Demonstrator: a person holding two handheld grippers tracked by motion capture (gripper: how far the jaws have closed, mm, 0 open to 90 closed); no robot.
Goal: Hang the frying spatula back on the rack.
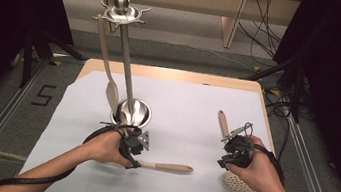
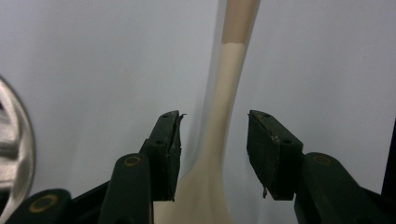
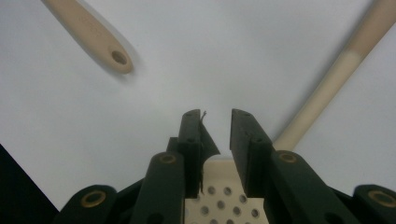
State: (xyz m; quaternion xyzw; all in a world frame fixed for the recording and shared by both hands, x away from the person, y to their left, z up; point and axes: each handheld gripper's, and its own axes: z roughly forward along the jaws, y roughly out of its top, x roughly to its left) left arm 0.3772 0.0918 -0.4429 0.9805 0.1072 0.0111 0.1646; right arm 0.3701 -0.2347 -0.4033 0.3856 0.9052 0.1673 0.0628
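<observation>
Taking in the white sheet [image 1: 192, 104] first, spread wide under everything. Then picking out the steel utensil stand [image 1: 126, 64]: leaning pole, hooked crown up top, round stand base [image 1: 133, 113] planted on the sheet and serving as the mark for all the rest. Spotting a pale turner [image 1: 106, 62] hung from the crown, blade dangling just behind and to the left of the stand base.

Moving on to the left gripper [image 2: 212, 149], held just in front of the stand base and pointed down at the sheet. Gripping nothing: open, straddling the neck of the wooden-handled utensil [image 2: 229, 79], with a gap on both sides and pads clear of it. Finding that utensil flat on the sheet just in front of the stand base, handle running off to the right.

Over to the right gripper [image 3: 217, 135], well to the right of the stand base and a little nearer the person. Parted there too, with a narrower gap, nothing pinched, hovering over the perforated head of the skimmer [image 3: 224, 200]. Placing the skimmer well right of the stand base, head nearest the person, handle angled away toward the far side.

Catching last, in the right gripper view, the holed tip of the wooden-handled utensil at upper left.
</observation>
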